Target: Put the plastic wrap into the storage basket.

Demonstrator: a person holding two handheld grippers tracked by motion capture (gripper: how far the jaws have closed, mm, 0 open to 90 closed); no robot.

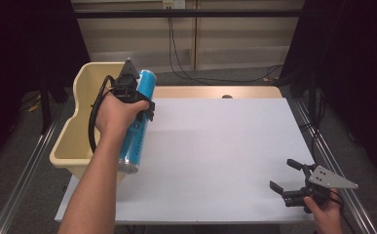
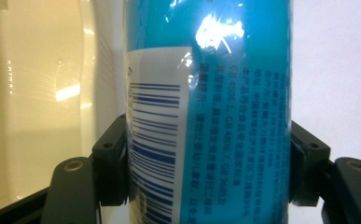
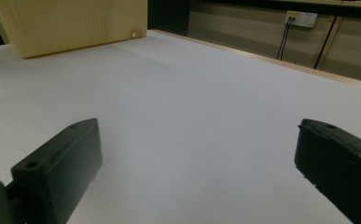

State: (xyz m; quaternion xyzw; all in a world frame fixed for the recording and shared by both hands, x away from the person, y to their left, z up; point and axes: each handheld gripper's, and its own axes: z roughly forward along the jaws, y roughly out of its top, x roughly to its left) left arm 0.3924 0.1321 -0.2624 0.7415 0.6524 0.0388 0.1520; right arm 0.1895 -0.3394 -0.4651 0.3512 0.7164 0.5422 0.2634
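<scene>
A tall blue can (image 1: 138, 122) with a white barcode label is held off the table at its left edge, lying lengthwise, its far end over the rim of a cream plastic bin (image 1: 74, 136). My left gripper (image 1: 138, 105) is shut on the can's middle; in the left gripper view both black pads (image 2: 114, 163) press the blue can (image 2: 211, 112) from either side, with the bin's inner wall (image 2: 38, 93) to the left. My right gripper (image 1: 284, 178) rests open near the table's front right corner, nothing between its jaws (image 3: 197, 154).
The white table top (image 1: 215, 146) spreads between the two grippers. The cream bin stands against the table's left side. Metal rails run along both sides of the table. Cables hang from a wall socket (image 1: 173, 5) at the back.
</scene>
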